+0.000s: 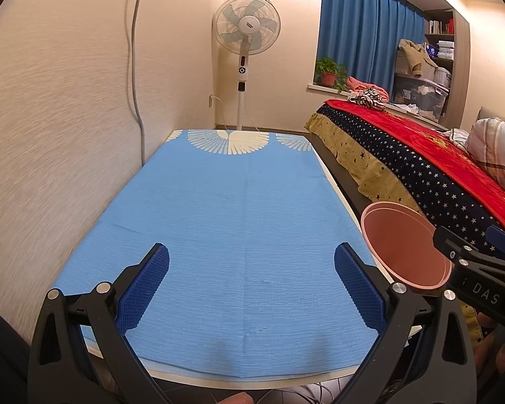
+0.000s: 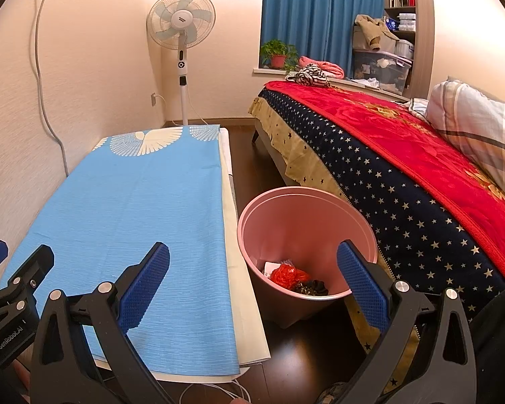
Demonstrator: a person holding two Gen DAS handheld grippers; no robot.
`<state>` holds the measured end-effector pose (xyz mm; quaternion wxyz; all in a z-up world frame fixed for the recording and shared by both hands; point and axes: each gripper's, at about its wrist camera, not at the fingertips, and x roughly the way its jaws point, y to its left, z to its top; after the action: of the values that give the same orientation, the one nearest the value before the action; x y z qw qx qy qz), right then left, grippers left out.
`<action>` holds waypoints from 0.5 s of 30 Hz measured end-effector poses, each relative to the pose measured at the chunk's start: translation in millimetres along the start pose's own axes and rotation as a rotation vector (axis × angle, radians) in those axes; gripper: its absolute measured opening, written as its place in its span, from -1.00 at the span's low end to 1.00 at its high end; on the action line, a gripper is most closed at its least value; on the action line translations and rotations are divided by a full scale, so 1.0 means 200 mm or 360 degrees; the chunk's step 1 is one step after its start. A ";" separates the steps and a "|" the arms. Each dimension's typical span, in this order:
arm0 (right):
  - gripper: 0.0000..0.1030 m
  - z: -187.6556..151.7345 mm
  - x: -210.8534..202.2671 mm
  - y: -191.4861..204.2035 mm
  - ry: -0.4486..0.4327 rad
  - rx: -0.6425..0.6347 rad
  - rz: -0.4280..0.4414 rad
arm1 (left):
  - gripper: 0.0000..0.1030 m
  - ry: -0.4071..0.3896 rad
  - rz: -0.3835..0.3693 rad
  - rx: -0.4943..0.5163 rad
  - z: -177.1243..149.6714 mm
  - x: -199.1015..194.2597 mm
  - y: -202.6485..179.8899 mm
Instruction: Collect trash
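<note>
On my left is a white wall (image 1: 67, 118) with a grey cord (image 1: 134, 67) that runs up out of the top of the picture. My left gripper (image 1: 251, 289) is wide, with nothing between its blue pads, and it hangs over the near end of the blue cloth (image 1: 225, 219) on the table. My right gripper (image 2: 252, 289) is wide too and holds nothing. It hangs over the pink bin (image 2: 306, 215), which stands on the dark floor between the table and the bed (image 2: 404, 168). In the bin lie a red crinkly thing (image 2: 286, 276), a dark lump (image 2: 313, 288) and a bit of white; I cannot tell what they are. My right pad hides part of the bin's rim. In the left view I see only part of the bin.
</note>
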<state>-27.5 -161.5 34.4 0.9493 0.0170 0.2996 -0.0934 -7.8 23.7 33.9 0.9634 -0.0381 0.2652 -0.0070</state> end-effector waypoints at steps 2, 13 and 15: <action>0.90 0.00 0.00 0.00 -0.0002 -0.0001 0.0001 | 0.85 0.0000 0.0000 0.0002 0.00 0.00 0.00; 0.90 0.00 0.00 0.00 -0.0001 -0.0002 0.0002 | 0.85 -0.0015 -0.0006 -0.0001 -0.01 -0.02 0.02; 0.90 0.00 0.00 0.00 0.0000 -0.0002 0.0002 | 0.85 -0.0016 -0.0010 -0.0002 -0.01 -0.02 0.02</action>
<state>-27.3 -161.5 34.2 0.9494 0.0164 0.2998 -0.0925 -12.1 27.9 34.7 0.9647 -0.0394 0.2604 -0.0097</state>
